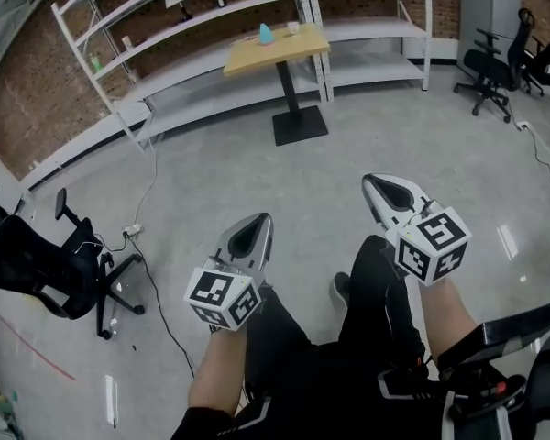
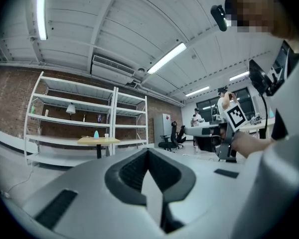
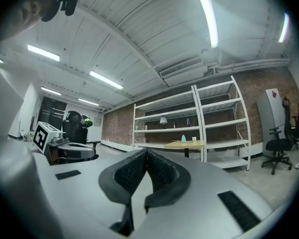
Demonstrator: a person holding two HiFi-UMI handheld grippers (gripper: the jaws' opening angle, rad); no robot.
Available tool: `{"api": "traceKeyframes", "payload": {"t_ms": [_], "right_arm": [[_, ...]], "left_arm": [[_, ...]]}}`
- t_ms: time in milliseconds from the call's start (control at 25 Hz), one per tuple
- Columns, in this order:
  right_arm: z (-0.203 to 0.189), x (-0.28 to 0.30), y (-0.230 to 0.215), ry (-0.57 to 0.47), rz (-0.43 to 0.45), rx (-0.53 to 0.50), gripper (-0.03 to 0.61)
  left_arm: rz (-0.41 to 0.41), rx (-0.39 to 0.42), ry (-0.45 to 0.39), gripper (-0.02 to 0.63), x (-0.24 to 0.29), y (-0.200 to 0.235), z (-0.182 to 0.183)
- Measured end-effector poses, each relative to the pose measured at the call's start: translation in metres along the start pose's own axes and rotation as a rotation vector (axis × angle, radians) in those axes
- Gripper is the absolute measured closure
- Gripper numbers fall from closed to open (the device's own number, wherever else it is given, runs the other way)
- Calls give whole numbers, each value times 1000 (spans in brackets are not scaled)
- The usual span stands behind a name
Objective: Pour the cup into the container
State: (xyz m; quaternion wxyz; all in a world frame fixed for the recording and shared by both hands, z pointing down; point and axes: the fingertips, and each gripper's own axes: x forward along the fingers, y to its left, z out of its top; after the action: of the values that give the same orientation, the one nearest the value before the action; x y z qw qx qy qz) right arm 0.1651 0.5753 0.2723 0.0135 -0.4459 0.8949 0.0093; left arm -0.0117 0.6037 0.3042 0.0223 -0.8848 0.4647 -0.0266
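Far ahead stands a small wooden table (image 1: 257, 55) on a black pedestal. On it are a teal cone-shaped container (image 1: 266, 34) and a small white cup (image 1: 293, 27). My left gripper (image 1: 259, 218) and right gripper (image 1: 371, 181) are held out side by side over the floor, well short of the table, both shut with nothing between the jaws. The left gripper view shows my left gripper (image 2: 148, 151) with its tips together, and the table (image 2: 98, 141), container (image 2: 95, 134) and cup (image 2: 106, 135) in the distance. The right gripper view shows my right gripper (image 3: 147, 152) likewise, facing the table (image 3: 184, 144).
White shelving racks (image 1: 165, 35) line the brick wall behind the table. A black office chair (image 1: 37, 264) stands at the left, with a cable (image 1: 151, 291) running across the floor. More chairs (image 1: 495, 67) stand at the far right. My legs (image 1: 376, 310) show below the grippers.
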Motion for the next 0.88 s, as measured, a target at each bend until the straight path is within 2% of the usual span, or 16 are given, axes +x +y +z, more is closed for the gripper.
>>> {"api": "traceKeyframes", "payload": {"t_ms": [240,480,880], "right_arm": [[-16,34,-42,16,-18,24,578],[-19,95,-77,8,-20,33,578],[-20,187,-124,9,-22,-7,578]], "left_arm": [[-35,-10,27,620,60,25,-11],[-71,-4,68,620,119,63,-21],[-96,22,40,620,198,130,-19]]}}
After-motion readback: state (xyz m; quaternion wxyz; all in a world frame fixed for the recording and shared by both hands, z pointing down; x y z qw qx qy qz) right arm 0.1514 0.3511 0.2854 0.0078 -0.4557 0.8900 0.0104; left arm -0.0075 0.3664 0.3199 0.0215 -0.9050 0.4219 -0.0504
